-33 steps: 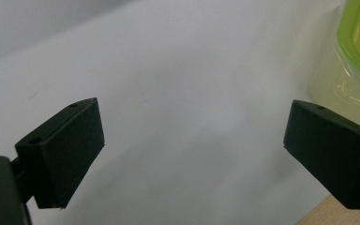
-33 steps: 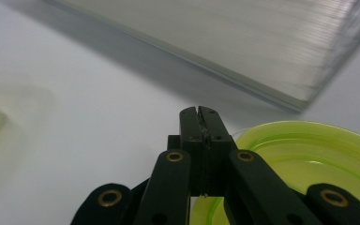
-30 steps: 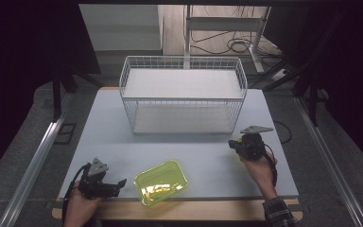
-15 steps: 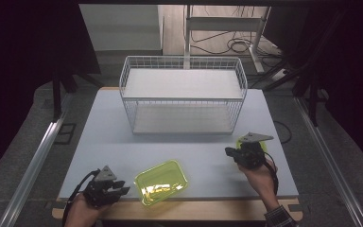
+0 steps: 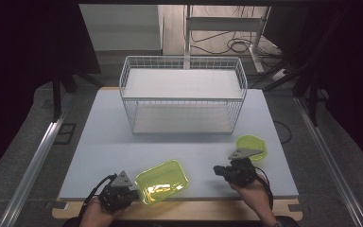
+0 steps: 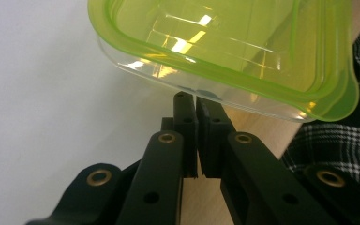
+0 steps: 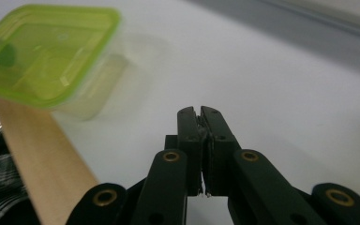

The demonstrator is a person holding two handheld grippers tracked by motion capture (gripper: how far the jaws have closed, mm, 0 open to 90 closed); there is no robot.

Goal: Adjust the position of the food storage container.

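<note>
A yellow-green see-through rectangular container (image 5: 163, 180) lies near the table's front edge. My left gripper (image 5: 133, 191) sits just left of it, and its shut jaws (image 6: 192, 101) reach the container's lower wall (image 6: 225, 42) with nothing between them. My right gripper (image 5: 216, 169) is to the container's right, a short gap away, pointing left. Its jaws (image 7: 199, 112) are shut on nothing, and the container (image 7: 47, 56) lies ahead of them to the left. A small round yellow-green bowl (image 5: 251, 144) rests behind the right hand.
A white wire basket (image 5: 182, 94) with a shelf stands at the back middle of the white table (image 5: 99, 142). A wooden strip (image 5: 208, 210) runs along the front edge. Cables trail from both grippers.
The left gripper has slid right and forward up to the container. The right gripper has come forward and left, and the round bowl now shows behind it.
</note>
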